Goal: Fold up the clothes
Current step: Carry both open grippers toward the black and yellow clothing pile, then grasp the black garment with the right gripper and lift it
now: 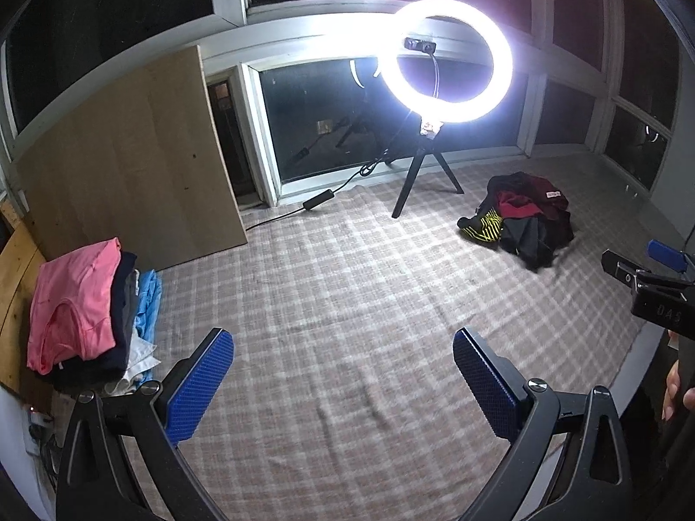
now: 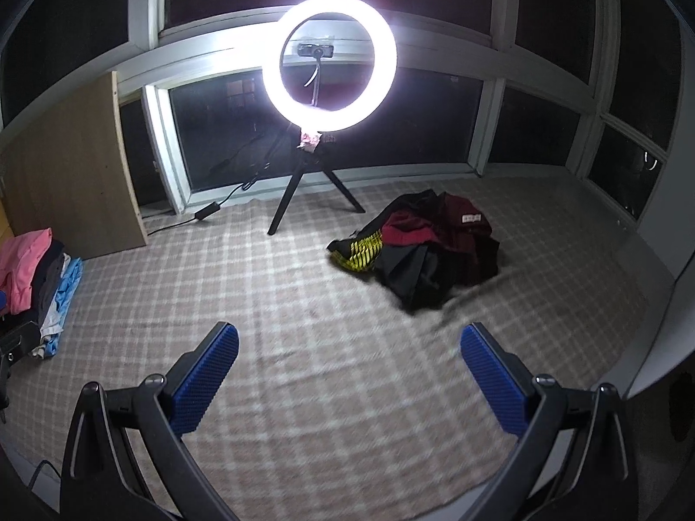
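Jaws spread and empty on my left gripper [image 1: 343,384] and right gripper [image 2: 349,380], hovering over checked blanket [image 1: 347,295] between folded stack [image 1: 87,308] and crumpled heap [image 2: 425,245], probably sorted apart.

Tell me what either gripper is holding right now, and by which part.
Nothing. The left gripper and right gripper both have open, empty jaws above the plaid blanket; the unfolded pile lies untouched.

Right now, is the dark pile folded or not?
Not folded: the dark pile lies crumpled in a loose heap on the blanket.
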Demonstrator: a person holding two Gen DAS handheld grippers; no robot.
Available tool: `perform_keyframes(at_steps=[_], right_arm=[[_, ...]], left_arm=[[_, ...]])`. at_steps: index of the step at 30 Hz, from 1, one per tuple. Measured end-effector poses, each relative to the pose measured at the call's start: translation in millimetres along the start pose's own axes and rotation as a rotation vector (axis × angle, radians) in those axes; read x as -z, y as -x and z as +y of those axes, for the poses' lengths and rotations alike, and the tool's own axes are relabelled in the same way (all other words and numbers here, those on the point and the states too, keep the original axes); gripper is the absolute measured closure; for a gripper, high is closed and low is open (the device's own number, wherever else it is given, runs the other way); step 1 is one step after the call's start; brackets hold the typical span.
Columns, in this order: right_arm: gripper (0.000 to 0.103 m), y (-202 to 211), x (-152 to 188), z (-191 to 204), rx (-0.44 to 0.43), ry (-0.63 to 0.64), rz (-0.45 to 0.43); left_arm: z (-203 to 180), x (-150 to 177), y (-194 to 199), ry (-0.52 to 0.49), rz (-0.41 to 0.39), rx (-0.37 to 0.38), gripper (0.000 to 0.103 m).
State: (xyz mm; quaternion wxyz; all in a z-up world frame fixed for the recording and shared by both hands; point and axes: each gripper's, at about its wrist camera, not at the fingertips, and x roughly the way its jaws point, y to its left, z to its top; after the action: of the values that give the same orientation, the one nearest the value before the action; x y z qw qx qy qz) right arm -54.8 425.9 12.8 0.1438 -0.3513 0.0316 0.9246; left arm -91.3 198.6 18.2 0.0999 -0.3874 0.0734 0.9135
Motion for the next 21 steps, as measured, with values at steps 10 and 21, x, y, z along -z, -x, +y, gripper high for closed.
perform_keyframes(at_steps=[10, 21], right_arm=[[0.000, -52, -22, -75, 0.003, -0.018, -0.019], [0.000, -155, -39, -143, -0.093, -0.057, 0.073]], left_arm=[[-35, -13, -35, 0.067, 0.079, 0.015, 0.013], [-13, -18, -69, 0.175, 0.124, -0.115, 0.016]])
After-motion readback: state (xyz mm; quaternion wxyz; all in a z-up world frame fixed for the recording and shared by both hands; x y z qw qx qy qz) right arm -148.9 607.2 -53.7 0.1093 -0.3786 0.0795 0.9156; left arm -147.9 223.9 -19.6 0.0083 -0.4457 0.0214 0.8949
